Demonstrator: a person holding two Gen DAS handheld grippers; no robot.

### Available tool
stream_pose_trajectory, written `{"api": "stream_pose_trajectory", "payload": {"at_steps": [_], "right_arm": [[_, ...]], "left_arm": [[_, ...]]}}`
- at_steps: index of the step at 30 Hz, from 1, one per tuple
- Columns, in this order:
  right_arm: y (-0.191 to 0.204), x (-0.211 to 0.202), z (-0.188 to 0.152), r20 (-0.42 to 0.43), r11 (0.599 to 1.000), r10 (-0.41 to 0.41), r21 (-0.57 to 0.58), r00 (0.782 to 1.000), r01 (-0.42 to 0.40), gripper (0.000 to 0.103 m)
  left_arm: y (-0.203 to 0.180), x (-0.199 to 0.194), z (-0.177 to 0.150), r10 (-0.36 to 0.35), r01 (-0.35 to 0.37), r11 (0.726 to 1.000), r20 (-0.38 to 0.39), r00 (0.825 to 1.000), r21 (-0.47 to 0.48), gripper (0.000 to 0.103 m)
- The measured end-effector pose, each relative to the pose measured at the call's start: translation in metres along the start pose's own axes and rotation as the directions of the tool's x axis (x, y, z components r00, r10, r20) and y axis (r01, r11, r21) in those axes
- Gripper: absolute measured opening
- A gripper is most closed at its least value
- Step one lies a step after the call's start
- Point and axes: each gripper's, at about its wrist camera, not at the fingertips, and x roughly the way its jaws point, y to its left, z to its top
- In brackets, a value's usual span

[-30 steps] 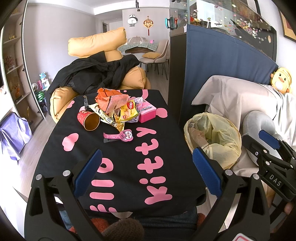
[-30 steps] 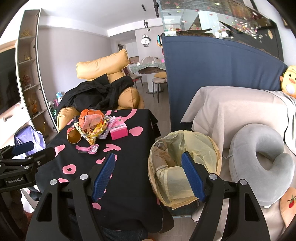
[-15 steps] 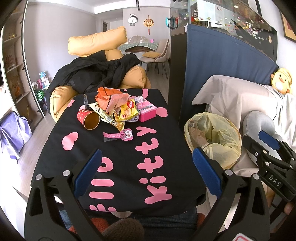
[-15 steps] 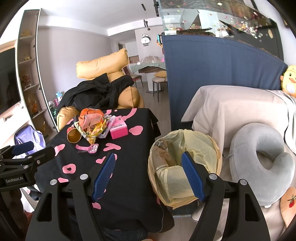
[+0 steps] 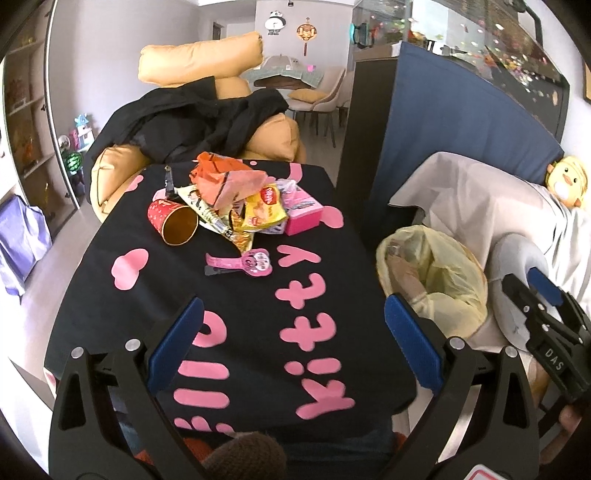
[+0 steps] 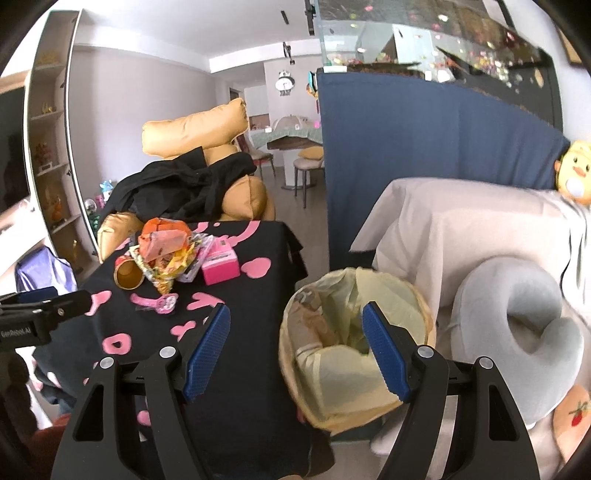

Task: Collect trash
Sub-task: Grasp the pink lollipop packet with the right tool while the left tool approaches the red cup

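Low table [image 5: 236, 332] draped in black cloth with pink letters and hearts. At far end, heaped snack wrappers [image 5: 236, 192], with a red paper cup [image 5: 173, 223] on its side just left and a pink box [image 5: 303, 218] just right. Nearer, apart from heap, a pink clip [image 5: 243, 263] lying flat.

A pale grey wall [image 6: 122, 122] runs along the left behind an open shelf unit [image 6: 51, 155], and the floor [image 5: 44, 258] is light wood. A tan sofa [image 5: 199, 66] piled with dark clothing [image 5: 192, 118] stands at the back, with a dining table [image 5: 288, 75] and chairs [image 5: 328, 96] beyond it under a panda clock [image 5: 274, 26]. To the right stand a dark blue screen [image 6: 424, 158] and a seat under a beige cover [image 6: 461, 229], in soft, even light.
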Motion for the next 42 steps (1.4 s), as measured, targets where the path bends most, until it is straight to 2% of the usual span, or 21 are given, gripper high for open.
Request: {"api": "stream_pose_trajectory", "payload": {"at_steps": [5,8,13,19,23,26,30,34,37,40,42], "right_arm": [[0.012,0.023,0.004,-0.009,0.999,-0.019,-0.043,1.000,0.018,0.070],[0.020,0.044,0.003,-0.048,0.998,0.009,-0.055,0.999,-0.012,0.070],[0.043,0.081,-0.003,-0.117,0.995,0.060,-0.078,0.991,-0.069,0.070],[0.075,0.124,-0.011,-0.188,0.983,0.114,-0.118,0.976,-0.138,0.070],[0.100,0.152,-0.008,-0.232,0.955,0.241,-0.117,0.942,-0.273,0.070],[0.131,0.171,-0.004,-0.294,0.891,0.366,-0.163,0.883,-0.423,0.070],[0.172,0.200,-0.001,-0.324,0.853,0.355,-0.271,0.877,-0.445,0.070],[0.202,0.237,-0.004,-0.427,0.809,0.366,-0.294,0.827,-0.510,0.070],[0.218,0.250,-0.011,-0.477,0.779,0.334,-0.346,0.813,-0.523,0.070],[0.232,0.257,-0.016,-0.483,0.758,0.307,-0.397,0.820,-0.518,0.070],[0.238,0.259,-0.014,-0.479,0.755,0.307,-0.404,0.823,-0.517,0.070]], "left_arm": [[0.029,0.030,0.003,0.023,-0.024,1.000,-0.028,0.999,-0.018,0.094],[0.056,0.051,0.005,0.038,-0.040,0.997,-0.037,0.999,-0.066,0.094],[0.107,0.083,0.001,0.006,-0.013,0.986,-0.044,0.999,-0.164,0.094],[0.157,0.107,-0.004,0.060,-0.062,0.975,-0.013,0.998,-0.212,0.094],[0.185,0.120,0.000,0.078,-0.079,0.969,-0.011,0.997,-0.234,0.094],[0.199,0.125,0.002,0.117,-0.116,0.968,-0.008,0.993,-0.223,0.094],[0.216,0.136,0.005,0.101,-0.113,0.965,-0.060,0.993,-0.237,0.094],[0.223,0.144,0.008,0.093,-0.111,0.968,-0.086,0.992,-0.226,0.094],[0.224,0.150,0.011,0.103,-0.118,0.976,-0.091,0.991,-0.184,0.094],[0.228,0.154,0.011,0.092,-0.110,0.976,-0.103,0.990,-0.188,0.093],[0.233,0.158,0.008,0.070,-0.095,0.972,-0.118,0.990,-0.216,0.088]]}}
